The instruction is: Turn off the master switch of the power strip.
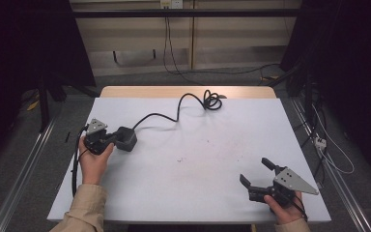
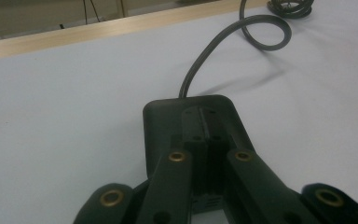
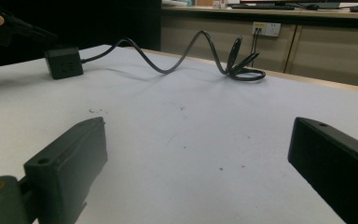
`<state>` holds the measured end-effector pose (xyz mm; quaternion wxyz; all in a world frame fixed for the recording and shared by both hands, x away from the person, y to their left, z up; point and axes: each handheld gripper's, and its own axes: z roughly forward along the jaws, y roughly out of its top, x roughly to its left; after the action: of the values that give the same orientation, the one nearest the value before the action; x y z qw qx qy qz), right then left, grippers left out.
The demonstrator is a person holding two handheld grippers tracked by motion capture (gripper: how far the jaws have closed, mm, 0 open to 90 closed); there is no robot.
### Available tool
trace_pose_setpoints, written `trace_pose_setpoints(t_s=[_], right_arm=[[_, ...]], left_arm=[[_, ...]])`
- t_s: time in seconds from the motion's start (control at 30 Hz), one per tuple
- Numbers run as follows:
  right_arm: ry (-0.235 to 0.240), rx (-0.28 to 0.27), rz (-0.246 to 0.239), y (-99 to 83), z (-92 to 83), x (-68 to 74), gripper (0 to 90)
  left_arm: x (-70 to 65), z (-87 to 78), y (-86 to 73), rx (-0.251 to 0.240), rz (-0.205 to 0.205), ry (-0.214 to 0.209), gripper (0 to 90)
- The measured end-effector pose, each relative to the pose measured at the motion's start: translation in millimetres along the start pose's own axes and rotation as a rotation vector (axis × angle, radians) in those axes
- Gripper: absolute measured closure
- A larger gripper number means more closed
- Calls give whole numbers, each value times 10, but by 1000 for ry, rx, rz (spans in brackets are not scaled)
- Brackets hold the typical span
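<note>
- Power cube (image 1: 126,138), a black block with sockets in its faces, sits on the left part of the white surface (image 1: 198,164), roughly midway between the near and far edges.
- Left tool (image 1: 112,138) has its jaws drawn narrow and pressed together at the near-left side of the cube; the left gripper view shows the two black jaws (image 2: 205,154) meeting on the cube's body (image 2: 163,121), though what exactly they pinch there is hard to tell.
- Left hand (image 1: 94,159) holds that tool just near-left of the cube, with a beige sleeve (image 1: 84,208) behind it.
- Black cable (image 1: 174,115) runs from the cube's far side toward the right and far, arching off the surface and ending in a loose coil (image 1: 212,100) close to the far edge.
- Right tool (image 1: 257,172) rests at the near right corner of the surface, well apart from the cube, with its jaws spread wide and holding nothing.
- Right hand (image 1: 284,205) grips it from the near edge.
- Small dark specks (image 1: 181,159) mark the surface near its middle.
</note>
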<state>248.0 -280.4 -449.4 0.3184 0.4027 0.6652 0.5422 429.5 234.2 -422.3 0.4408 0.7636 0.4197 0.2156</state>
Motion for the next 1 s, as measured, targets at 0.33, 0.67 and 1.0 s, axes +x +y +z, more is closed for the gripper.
trace_pose_setpoints(t_s=[0.33, 0.67, 1.0], right_arm=[[-2, 0, 2, 3, 1, 5, 39], [-1, 0, -2, 2, 1, 3, 39], [1, -1, -3, 4, 2, 7, 40]], left_arm=[[-8, -8, -3, 4, 5, 3, 900], [-8, -4, -9, -1, -1, 3, 900], [-21, 1, -4, 8, 5, 13, 900]])
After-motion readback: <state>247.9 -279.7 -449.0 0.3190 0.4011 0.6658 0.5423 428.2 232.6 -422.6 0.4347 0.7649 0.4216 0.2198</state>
